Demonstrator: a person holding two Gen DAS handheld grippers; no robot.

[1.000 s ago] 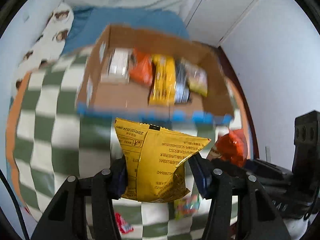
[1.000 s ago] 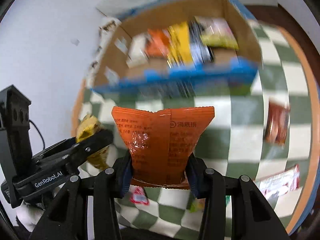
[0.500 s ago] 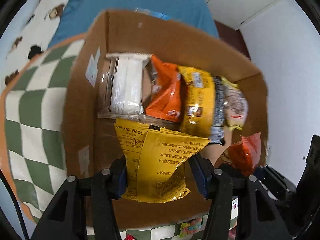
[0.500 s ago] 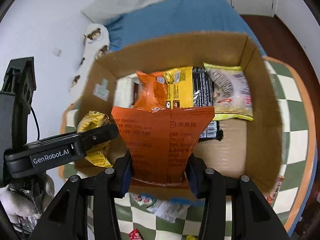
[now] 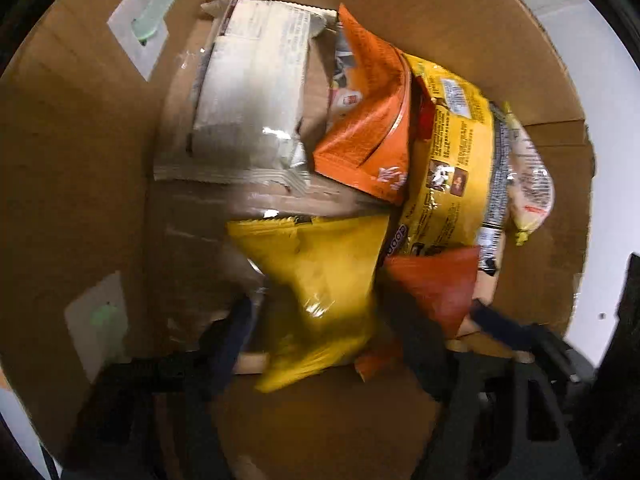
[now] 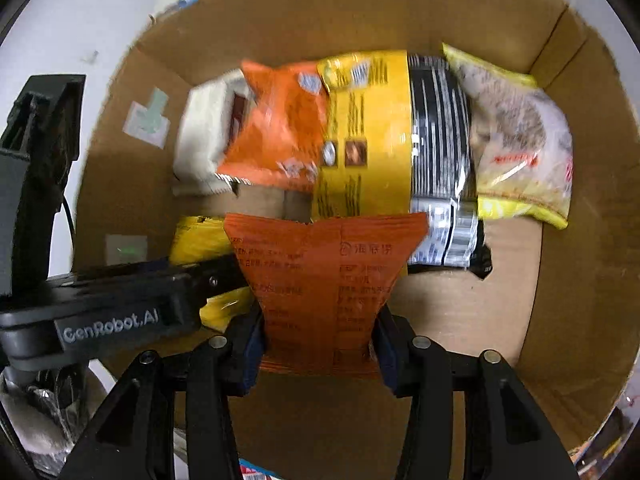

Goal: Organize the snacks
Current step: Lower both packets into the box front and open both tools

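Cardboard box (image 6: 568,280): one, both grippers pointing down into it.
Packets at the back, 12 o'clock: five in a row: white (image 5: 248,92), orange (image 5: 368,120), yellow (image 5: 456,160), black-striped (image 6: 438,136), pale speckled (image 6: 520,136).
Left gripper (image 5: 324,320): jaws just opened, wide; one yellow snack bag (image 5: 320,292) loose between them, blurred.
Right gripper (image 6: 320,344): jaws just been opening; one orange snack bag (image 6: 324,280) between the pads, contact unclear.
Box labels, 9 o'clock wall: two.

both wrist views look steeply down, close, into the same cardboard box (image 5: 72,168), sharing its snack row (image 6: 368,132).
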